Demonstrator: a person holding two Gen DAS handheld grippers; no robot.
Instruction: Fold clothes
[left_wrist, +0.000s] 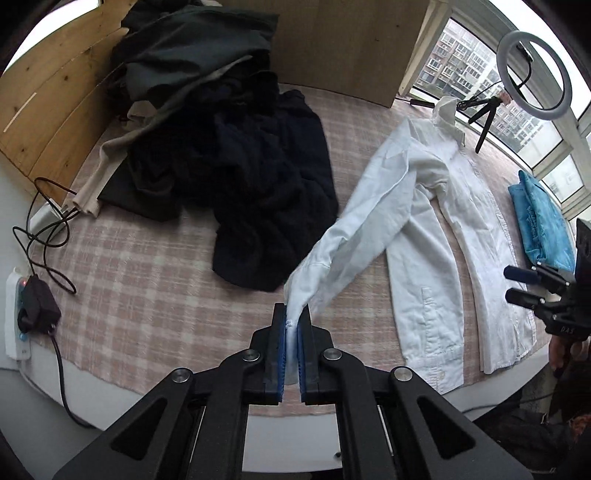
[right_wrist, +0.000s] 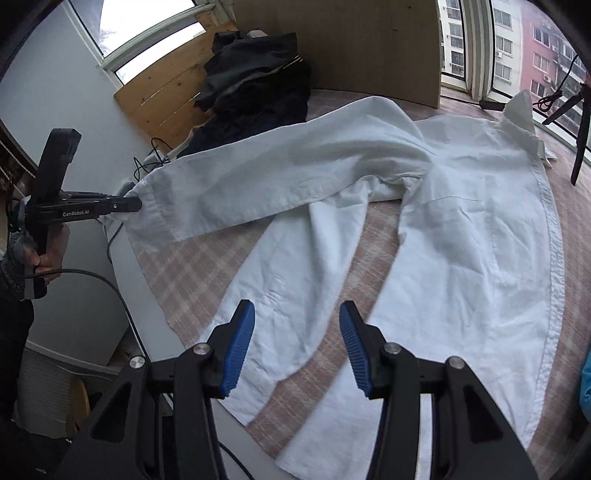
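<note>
Blue ribbed pads of the left gripper (left_wrist: 293, 325) are seen pressed together on the cuff end of a white shirt (left_wrist: 436, 236), whose sleeve is lifted and drawn out from the body of the garment. From the right wrist view the same gripper (right_wrist: 138, 204) is seen side-on at the cuff, and the lettering "GenRobot.AI" can be read on its black arm; a hand (right_wrist: 44, 251) is wrapped round its handle.

The right gripper (right_wrist: 297, 332) is held over the shirt's lower part with its jaws standing apart and nothing between them. On its body, as seen from the left wrist view (left_wrist: 517, 284), small letters are printed, possibly "DAS", though they are too small to be sure of.

The shirt is spread on a pink checked cloth (left_wrist: 147, 280), collar toward the window, with its far edge cut off at the frame in the right wrist view. A heap of dark clothes (left_wrist: 236, 155) is piled beside it, the separate garments being hard to tell apart. A folded blue garment (left_wrist: 543, 221) lies on the shirt's other side, partly hidden by the right gripper. A ring light (left_wrist: 533, 70) stands near the collar.
</note>
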